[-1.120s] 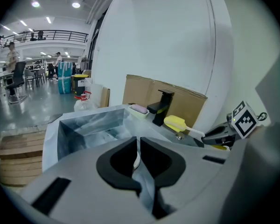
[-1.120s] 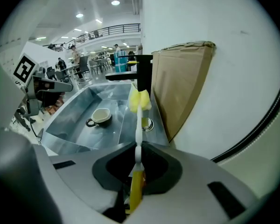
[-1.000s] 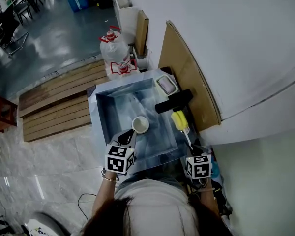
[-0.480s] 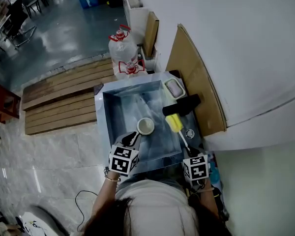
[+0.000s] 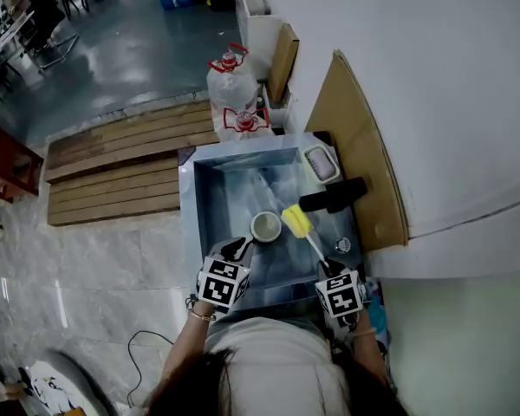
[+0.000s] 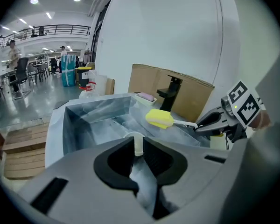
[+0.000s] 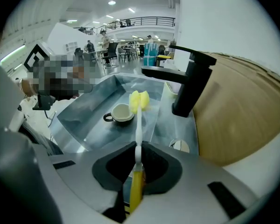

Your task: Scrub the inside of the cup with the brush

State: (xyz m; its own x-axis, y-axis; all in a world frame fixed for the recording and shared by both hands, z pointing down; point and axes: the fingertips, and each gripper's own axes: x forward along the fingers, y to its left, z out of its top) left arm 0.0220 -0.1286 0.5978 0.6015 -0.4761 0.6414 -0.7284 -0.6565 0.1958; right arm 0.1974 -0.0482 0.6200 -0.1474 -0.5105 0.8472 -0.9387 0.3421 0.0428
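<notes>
While the sink [image 5: 199, 219] is taking up the middle of the head view, the cup [image 5: 266, 226] is sitting upright on its floor, mouth up. The left gripper [image 5: 245, 244] is pinching the cup's near side, jaws closed on it. The right gripper [image 5: 328, 269] is clamping the brush [image 5: 297, 224] by its handle, the long axis running straight out from the jaws toward the cup. The yellow head is hovering just right of the rim, not yet inside, so it looks to need a short swing left and down.
</notes>
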